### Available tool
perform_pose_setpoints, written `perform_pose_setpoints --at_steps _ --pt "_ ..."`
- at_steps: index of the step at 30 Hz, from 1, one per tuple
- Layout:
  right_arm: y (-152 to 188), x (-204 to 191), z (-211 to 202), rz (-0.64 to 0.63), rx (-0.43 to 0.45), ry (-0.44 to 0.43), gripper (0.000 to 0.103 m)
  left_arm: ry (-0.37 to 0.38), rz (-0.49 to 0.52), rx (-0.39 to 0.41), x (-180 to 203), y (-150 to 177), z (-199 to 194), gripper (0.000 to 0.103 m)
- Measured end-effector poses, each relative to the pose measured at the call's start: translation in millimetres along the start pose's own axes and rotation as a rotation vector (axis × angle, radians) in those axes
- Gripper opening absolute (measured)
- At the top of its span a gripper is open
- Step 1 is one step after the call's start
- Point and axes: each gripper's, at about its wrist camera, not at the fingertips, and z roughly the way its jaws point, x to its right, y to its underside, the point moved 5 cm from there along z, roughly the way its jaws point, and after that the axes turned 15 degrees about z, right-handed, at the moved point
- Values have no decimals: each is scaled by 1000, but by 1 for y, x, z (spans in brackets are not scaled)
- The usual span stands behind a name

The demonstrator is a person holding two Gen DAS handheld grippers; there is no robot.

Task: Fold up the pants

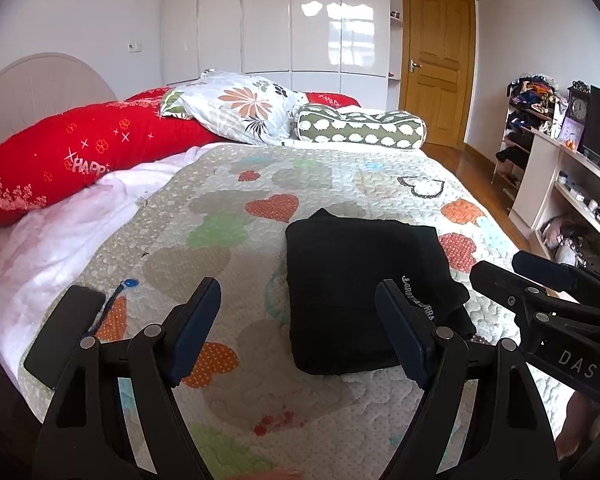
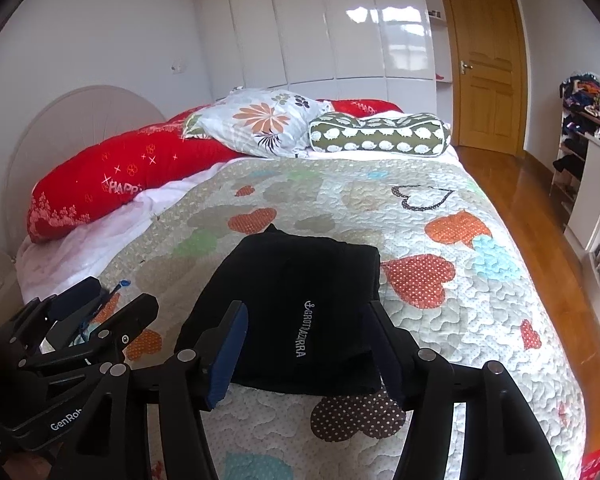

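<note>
Above folded pants [image 2: 300, 312], both tongs [image 1: 300, 336] open, empty

Bright soft daylight, window glare on glossy wardrobe doors [image 1: 340, 20], sharp focus, fisheye bending, dark corners

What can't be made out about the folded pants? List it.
- Pants, right wrist view: the near corners sit behind the right claw fingers.
- Pants, left wrist view: the near right corner is behind a left claw finger.
- Both views: the inner fold layers are lost in black fabric.

Black pants [image 1: 364, 292] on heart-patterned quilt [image 1: 228, 200], red pillow [image 1: 80, 152]
</note>
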Motion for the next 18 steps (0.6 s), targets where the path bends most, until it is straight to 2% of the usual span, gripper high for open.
perform_pose_setpoints --at_steps 18 --pt "5 -2 -2 -6 -15 0 59 -2 -2 -2 5 1 -6 81"
